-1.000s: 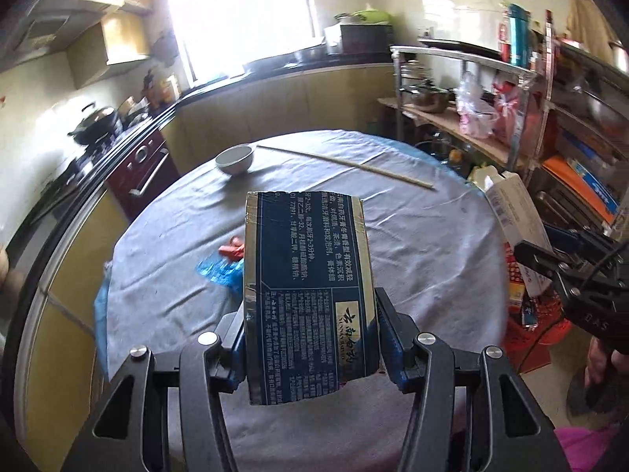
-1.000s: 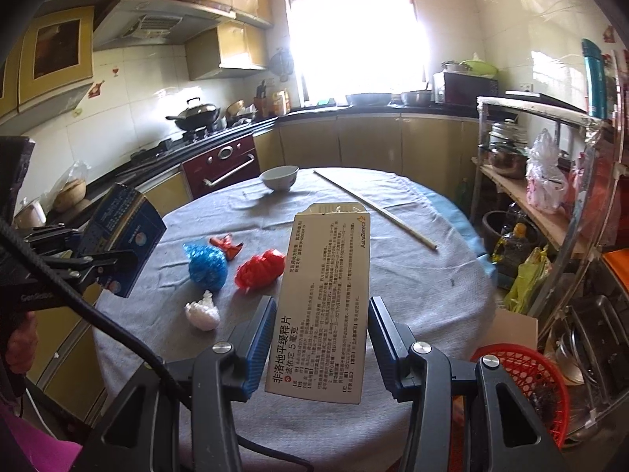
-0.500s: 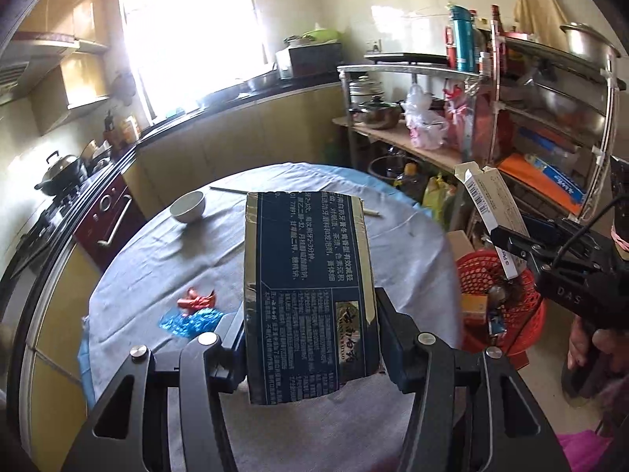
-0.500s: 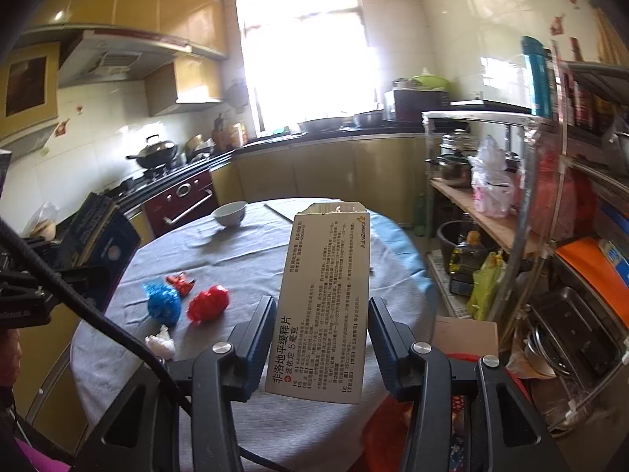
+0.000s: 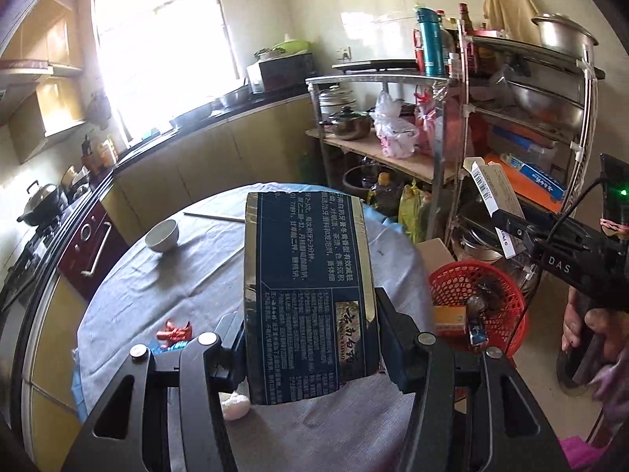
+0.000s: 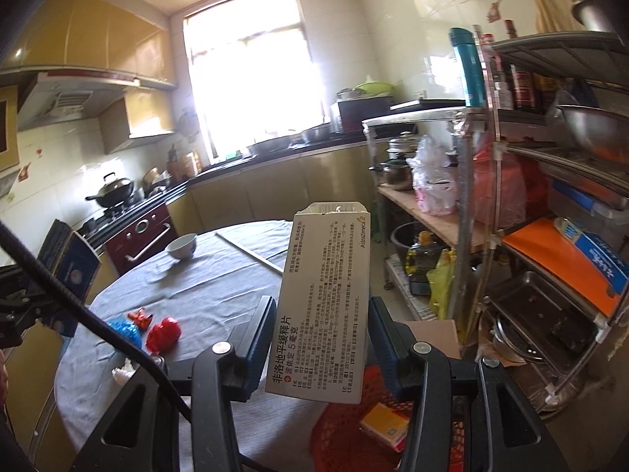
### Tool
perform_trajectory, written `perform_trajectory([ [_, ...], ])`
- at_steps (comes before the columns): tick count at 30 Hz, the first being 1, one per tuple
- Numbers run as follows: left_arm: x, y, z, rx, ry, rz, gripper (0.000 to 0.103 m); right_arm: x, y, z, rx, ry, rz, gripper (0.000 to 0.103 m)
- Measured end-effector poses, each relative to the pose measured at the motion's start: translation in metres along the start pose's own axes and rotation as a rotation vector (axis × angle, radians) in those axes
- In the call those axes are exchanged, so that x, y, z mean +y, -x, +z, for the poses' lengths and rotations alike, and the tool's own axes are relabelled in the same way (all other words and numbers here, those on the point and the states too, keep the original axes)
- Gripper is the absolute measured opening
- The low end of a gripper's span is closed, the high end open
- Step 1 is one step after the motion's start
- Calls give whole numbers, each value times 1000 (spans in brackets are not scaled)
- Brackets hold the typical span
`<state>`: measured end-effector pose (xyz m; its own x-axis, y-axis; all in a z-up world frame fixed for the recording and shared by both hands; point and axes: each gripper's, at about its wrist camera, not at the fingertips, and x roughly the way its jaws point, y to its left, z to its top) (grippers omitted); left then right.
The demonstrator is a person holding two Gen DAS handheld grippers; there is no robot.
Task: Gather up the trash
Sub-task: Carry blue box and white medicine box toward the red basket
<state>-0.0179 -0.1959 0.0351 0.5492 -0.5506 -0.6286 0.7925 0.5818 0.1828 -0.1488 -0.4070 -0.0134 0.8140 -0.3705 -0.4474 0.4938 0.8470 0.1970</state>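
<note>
My left gripper (image 5: 312,348) is shut on a dark blue printed box (image 5: 308,295), held over the grey-clothed round table (image 5: 196,275). My right gripper (image 6: 320,344) is shut on a white medicine box (image 6: 322,303), held above the table's right edge. A red mesh basket (image 5: 499,275) stands on the floor right of the table, with a small orange box and wrappers inside; in the right wrist view the basket (image 6: 346,428) lies just below the white box. On the cloth lie a red wrapper (image 6: 163,334), a blue wrapper (image 6: 124,328), a small red scrap (image 5: 175,330) and a white crumpled ball (image 5: 236,409).
A white bowl (image 5: 162,236) and a long chopstick (image 6: 251,253) lie at the table's far side. A metal rack (image 5: 452,149) with pots, bags and bottles stands right of the basket. Cabinets and a stove (image 6: 118,212) run along the far and left walls.
Both grippers have swung to the right with their boxes still held. The red basket has come into view, and the right gripper now hangs over it.
</note>
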Motion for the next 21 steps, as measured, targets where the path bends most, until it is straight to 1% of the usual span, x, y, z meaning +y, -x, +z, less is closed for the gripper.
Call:
perform_trajectory([
  [11,-17,-2,17,-26,-35,-52,57,-29,10,7,-23,-60,-62,50],
  [21,-29,-8,20,-26,-47,-88,57,-35,14,7,-27,-66,-89,51],
])
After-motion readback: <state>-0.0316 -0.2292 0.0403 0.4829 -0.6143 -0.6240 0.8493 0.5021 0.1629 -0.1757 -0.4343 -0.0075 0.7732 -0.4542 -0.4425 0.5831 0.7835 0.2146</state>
